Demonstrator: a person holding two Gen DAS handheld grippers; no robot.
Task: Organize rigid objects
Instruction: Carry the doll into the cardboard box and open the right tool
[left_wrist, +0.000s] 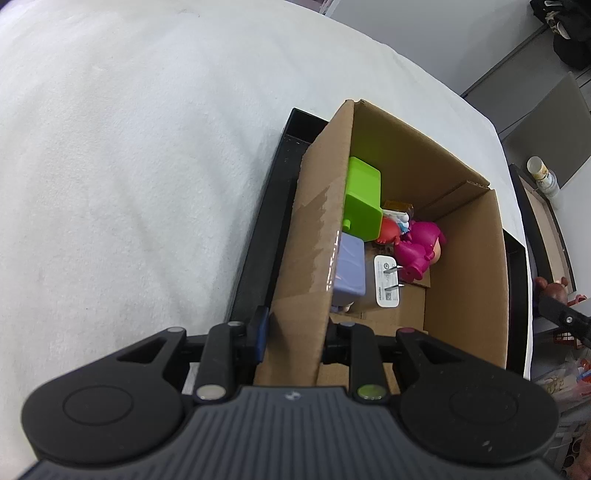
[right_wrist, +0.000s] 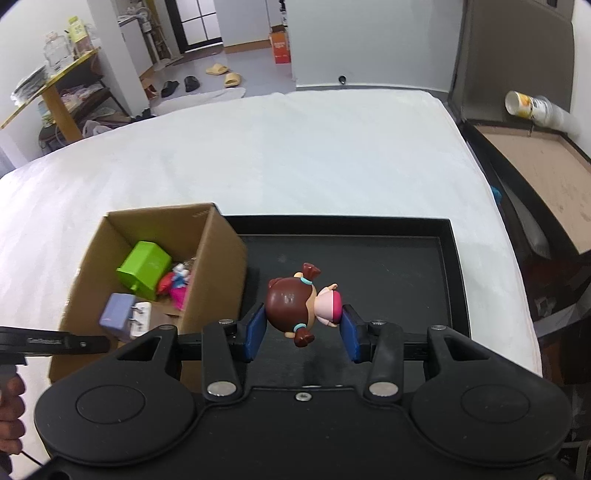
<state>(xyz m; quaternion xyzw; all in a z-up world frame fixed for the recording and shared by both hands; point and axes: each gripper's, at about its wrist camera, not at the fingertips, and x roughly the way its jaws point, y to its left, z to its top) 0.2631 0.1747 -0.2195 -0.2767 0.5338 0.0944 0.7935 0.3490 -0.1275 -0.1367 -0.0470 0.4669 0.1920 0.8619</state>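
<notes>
In the left wrist view the left gripper (left_wrist: 295, 339) pinches the near wall of the cardboard box (left_wrist: 469, 266) at the lower middle — green block (left_wrist: 364, 201), purple block (left_wrist: 351, 269), white charger (left_wrist: 387, 281) and pink toy (left_wrist: 419, 247) lie inside. In the right wrist view the right gripper (right_wrist: 303, 330) clamps a doll (right_wrist: 301, 302) at centre frame above the black tray (right_wrist: 388, 266) — long axis sideways across the jaws, brown-haired head left, feet right.
</notes>
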